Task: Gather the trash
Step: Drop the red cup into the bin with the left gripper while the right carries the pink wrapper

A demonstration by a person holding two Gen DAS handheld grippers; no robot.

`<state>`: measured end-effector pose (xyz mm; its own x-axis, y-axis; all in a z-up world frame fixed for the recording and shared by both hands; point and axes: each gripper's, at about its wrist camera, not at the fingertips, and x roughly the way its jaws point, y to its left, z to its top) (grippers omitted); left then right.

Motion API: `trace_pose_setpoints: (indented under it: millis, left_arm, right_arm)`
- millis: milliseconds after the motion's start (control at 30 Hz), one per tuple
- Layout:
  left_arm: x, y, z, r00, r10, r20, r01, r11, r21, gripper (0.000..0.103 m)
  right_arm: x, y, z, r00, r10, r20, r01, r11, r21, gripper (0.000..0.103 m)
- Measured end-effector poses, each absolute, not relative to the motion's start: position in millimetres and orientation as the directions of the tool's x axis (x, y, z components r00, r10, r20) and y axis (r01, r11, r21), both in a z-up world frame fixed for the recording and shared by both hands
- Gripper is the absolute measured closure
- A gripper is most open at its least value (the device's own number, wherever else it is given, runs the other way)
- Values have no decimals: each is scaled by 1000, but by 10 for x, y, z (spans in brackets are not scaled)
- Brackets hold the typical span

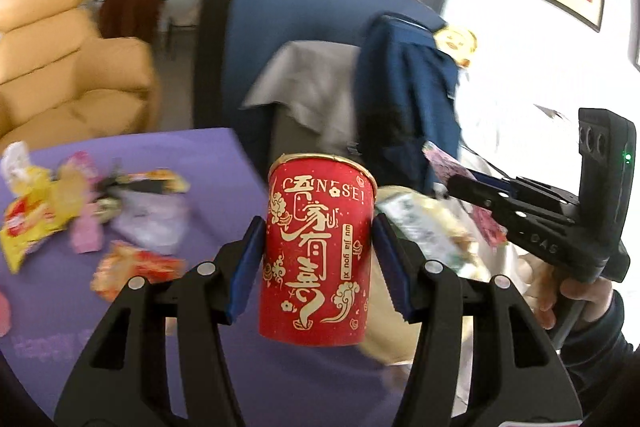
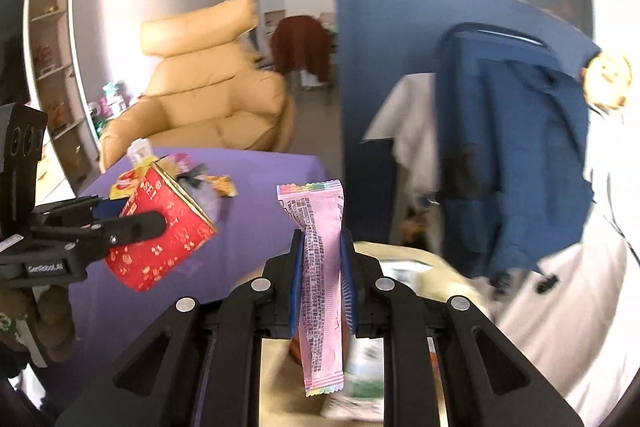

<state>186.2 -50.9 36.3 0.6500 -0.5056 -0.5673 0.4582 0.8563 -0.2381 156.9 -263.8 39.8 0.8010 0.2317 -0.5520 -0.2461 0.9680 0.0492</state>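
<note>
A red paper cup [image 1: 316, 227] with gold lettering hangs upright in the air, and my left gripper [image 1: 319, 267] is shut on its sides. In the right wrist view the same cup [image 2: 168, 247] appears tilted at the left. My right gripper [image 2: 322, 267] is shut on a long pink snack wrapper [image 2: 320, 227] that stands upright between the pads. From the left wrist view the right gripper [image 1: 460, 183] sits to the right of the cup, a hand on its handle. Both grippers hover over a beige bin or bag [image 2: 440, 279] that holds green and white packaging.
Several snack wrappers [image 1: 80, 207] lie on the purple table [image 1: 180, 307] at the left. Beyond it stand a tan armchair [image 1: 60, 67] and a blue partition [image 1: 300, 7]. A blue jacket [image 1: 404, 99] and a grey cloth [image 1: 308, 87] are draped on furniture close behind the bin.
</note>
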Motion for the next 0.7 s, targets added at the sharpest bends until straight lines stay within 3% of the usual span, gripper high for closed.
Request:
trace_pose_setpoints:
  millis: [133,600,667,700]
  left_arm:
    - [1829,-937,366,618,-543,-569,511,827,-233,50]
    - [2234,-1653,-75,409,-662,-628,564,724,-396,46]
    - [2273,-1667,-119,410,-657,-633,567,727,-388,39]
    - [2279,-1645,-119,412,-658,-631,565,727,-390,28]
  right_arm:
    - [1445,-3009,325,814,192,-549,-182,981,73,85]
    - [1391,-3538,158,821,123,-558,-80,992,101,85]
    - [1403,-3530,132,817,125,-563,-78,991,106,85]
    - [1414,-3533,117,815,127,-565,-80,991,108,85]
